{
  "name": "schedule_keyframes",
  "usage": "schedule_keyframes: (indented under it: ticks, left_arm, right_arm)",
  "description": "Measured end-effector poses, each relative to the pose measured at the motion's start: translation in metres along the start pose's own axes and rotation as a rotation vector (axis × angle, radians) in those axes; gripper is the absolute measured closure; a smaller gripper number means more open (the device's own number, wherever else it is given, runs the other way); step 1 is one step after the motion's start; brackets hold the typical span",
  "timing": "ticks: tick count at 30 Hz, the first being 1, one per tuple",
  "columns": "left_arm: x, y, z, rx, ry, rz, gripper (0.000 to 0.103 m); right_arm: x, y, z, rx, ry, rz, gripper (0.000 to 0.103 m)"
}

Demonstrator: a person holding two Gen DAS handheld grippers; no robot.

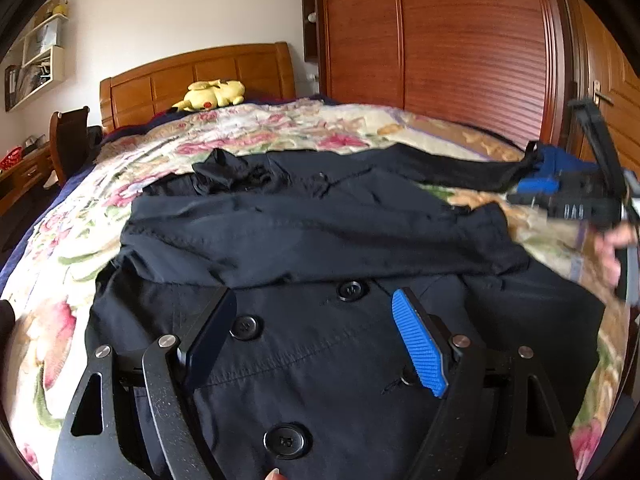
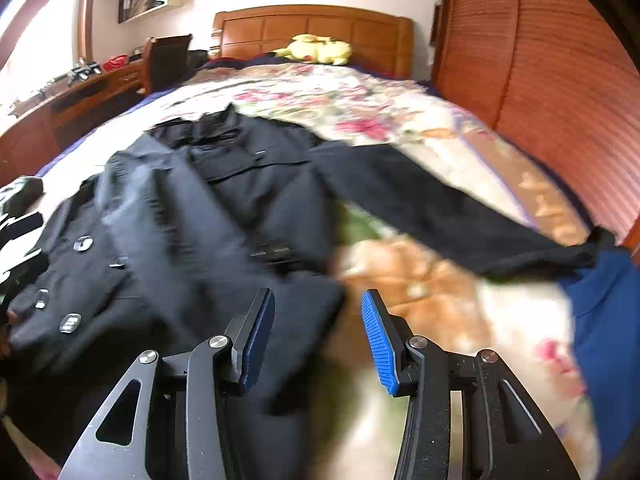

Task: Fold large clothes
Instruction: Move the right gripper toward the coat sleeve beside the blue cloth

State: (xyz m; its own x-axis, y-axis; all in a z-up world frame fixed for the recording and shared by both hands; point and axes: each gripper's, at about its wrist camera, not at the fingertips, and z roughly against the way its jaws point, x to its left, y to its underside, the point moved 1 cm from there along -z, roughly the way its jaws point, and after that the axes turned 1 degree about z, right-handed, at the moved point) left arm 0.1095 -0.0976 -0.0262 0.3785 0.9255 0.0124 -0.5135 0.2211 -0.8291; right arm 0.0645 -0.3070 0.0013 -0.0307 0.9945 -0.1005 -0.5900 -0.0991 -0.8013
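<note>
A dark navy coat [image 1: 340, 360] lies front-up on the floral bedspread [image 1: 256, 132], its big black buttons [image 1: 352, 290] showing. One sleeve [image 1: 320, 232] is folded across the chest. The other sleeve [image 2: 440, 208] stretches out to the right, and its cuff [image 2: 600, 240] rests beside a blue cloth. My left gripper [image 1: 314, 294] hangs open just above the buttoned front, with nothing between its pads. My right gripper [image 2: 317, 294] is open over the coat's right edge and the bedspread [image 2: 400, 112], holding nothing. In the left wrist view the right gripper [image 1: 560, 196] is at the far right, in a person's hand.
A yellow plush toy [image 1: 214, 94] lies by the wooden headboard [image 1: 200, 76]. A tall wooden wardrobe [image 1: 440, 40] runs along the bed's right side. A desk [image 2: 80, 96] and a chair [image 2: 168, 60] stand to the left. A blue garment [image 2: 608, 320] lies at the bed's right edge.
</note>
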Motion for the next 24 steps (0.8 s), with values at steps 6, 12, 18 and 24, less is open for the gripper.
schedule_keyframes:
  ticks: [6,12,18,24]
  left_arm:
    - [-0.001,0.001,0.001,-0.002,0.002,-0.001,0.022]
    - [0.000,0.003,-0.001,0.007,0.001,0.002,0.022]
    - [0.001,0.002,-0.001,0.006,0.001,0.004,0.022]
    - [0.001,0.002,-0.001,0.006,0.001,0.006,0.022]
  right_arm:
    - [-0.074,-0.012,-0.012,0.013,0.163,-0.046,0.056]
    - [-0.146,-0.041,-0.004,-0.003,0.292,-0.122,0.056]
    - [-0.200,-0.063,-0.007,0.053,0.402,-0.226,0.056]
    - [-0.230,-0.069,-0.023,0.138,0.433,-0.313,0.048]
